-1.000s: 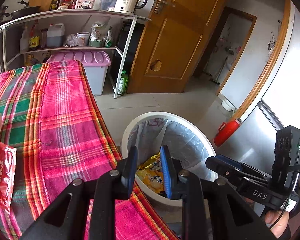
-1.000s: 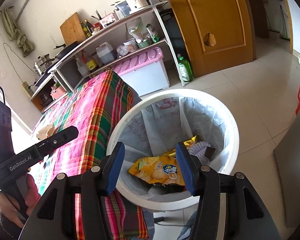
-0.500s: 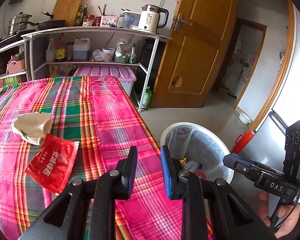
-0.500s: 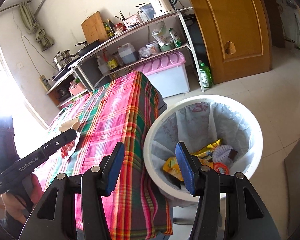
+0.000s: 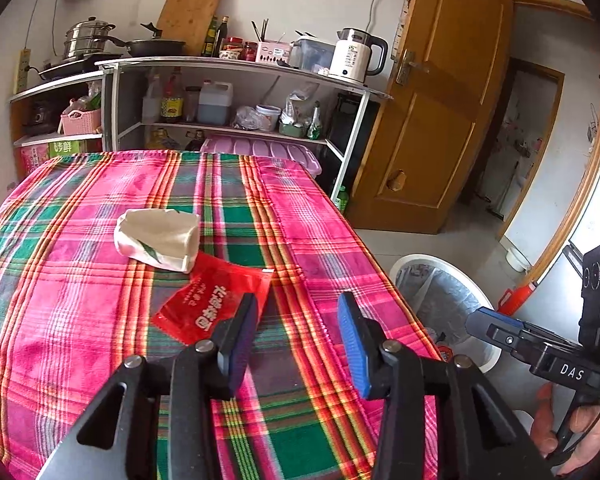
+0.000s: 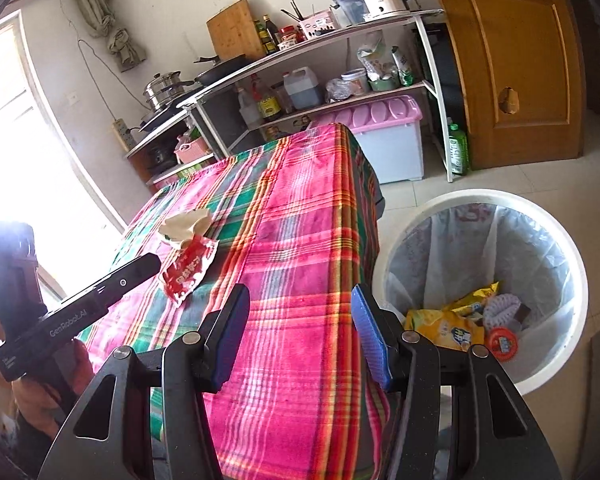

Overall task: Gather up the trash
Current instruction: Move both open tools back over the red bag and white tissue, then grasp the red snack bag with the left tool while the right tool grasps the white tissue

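A red snack packet (image 5: pixel 204 306) (image 6: pixel 189 266) lies flat on the plaid tablecloth (image 5: pixel 100 288), with a crumpled white paper bag (image 5: pixel 158 238) (image 6: pixel 184 224) just beyond it. My left gripper (image 5: pixel 296 332) hovers over the cloth right of the packet, its jaws opening with nothing between them. My right gripper (image 6: pixel 298 324) stands open and empty above the table's right edge, beside the white bin (image 6: pixel 572 264) (image 5: pixel 480 300). Inside the lined bin lie a yellow chip bag (image 6: pixel 446 326) and other wrappers.
A metal shelf rack (image 5: pixel 352 148) with a kettle (image 5: pixel 356 56), bottles and pans stands behind the table. A pink-lidded storage box (image 6: pixel 384 140) sits under it. A wooden door (image 5: pixel 432 120) stands right. A hand (image 5: pixel 576 428) holds the right gripper's handle.
Both views swung away from the bin towards the table. The red packet and white bag came into full view, and my left jaws spread wider. The right jaws kept their width.
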`<state>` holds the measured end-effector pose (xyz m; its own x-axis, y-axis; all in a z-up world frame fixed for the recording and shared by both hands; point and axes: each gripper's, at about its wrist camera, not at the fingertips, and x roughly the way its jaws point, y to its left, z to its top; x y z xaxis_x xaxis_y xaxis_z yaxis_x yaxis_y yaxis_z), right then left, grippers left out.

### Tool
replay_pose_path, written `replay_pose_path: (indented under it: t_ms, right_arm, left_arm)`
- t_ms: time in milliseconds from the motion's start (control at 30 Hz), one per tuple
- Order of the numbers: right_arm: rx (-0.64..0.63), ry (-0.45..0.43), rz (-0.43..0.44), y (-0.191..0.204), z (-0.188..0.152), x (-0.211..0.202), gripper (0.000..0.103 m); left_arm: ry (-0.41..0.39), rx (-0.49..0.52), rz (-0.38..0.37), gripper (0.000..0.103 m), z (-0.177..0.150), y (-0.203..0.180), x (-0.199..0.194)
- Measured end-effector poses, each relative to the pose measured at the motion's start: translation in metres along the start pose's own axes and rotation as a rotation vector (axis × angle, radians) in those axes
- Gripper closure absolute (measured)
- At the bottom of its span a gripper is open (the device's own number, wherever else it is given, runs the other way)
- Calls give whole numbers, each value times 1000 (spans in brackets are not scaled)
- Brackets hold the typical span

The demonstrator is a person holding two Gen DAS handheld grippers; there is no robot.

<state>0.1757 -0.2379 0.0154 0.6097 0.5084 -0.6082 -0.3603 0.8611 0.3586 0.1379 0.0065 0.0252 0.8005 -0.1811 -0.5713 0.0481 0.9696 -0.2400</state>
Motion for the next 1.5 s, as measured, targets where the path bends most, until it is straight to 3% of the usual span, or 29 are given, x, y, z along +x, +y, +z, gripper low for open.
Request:
replay_pose_path:
  t_ms: [200, 333, 433, 833, 1067, 1100, 1133, 1233, 1500]
  right_arm:
    - [-37, 14, 28, 19, 3, 12, 49]
    - [-52, 25, 39, 27, 7, 21, 49]
    - [-60, 31, 45, 31, 10, 27, 49]
    - [-87, 50, 59, 46, 17, 48, 49]
    - [-93, 60, 65, 50, 20, 57, 49]
    - [-93, 61, 65, 50, 20, 58, 49]
    - [-93, 61, 65, 50, 21, 59, 49]
    - [-93, 61, 64, 51, 21, 60, 49]
    - [-95, 67, 66, 57, 26, 68, 49]
  left_arm:
    - [-9, -33, 49, 58, -1, 28, -4]
    - [-7, -55, 78, 49, -1, 44, -2]
    - [3, -63, 94, 49, 0, 55, 4]
    - [129, -91, 73, 48, 1, 76, 47]
    - [205, -58, 112, 49, 4, 70, 66]
    - [210, -40, 119, 52, 3, 66, 68]
    - [213, -22, 129, 65, 3, 63, 68]
    - [224, 23, 136, 77, 3, 54, 70]
    - [177, 13, 62, 95, 4, 57, 54]
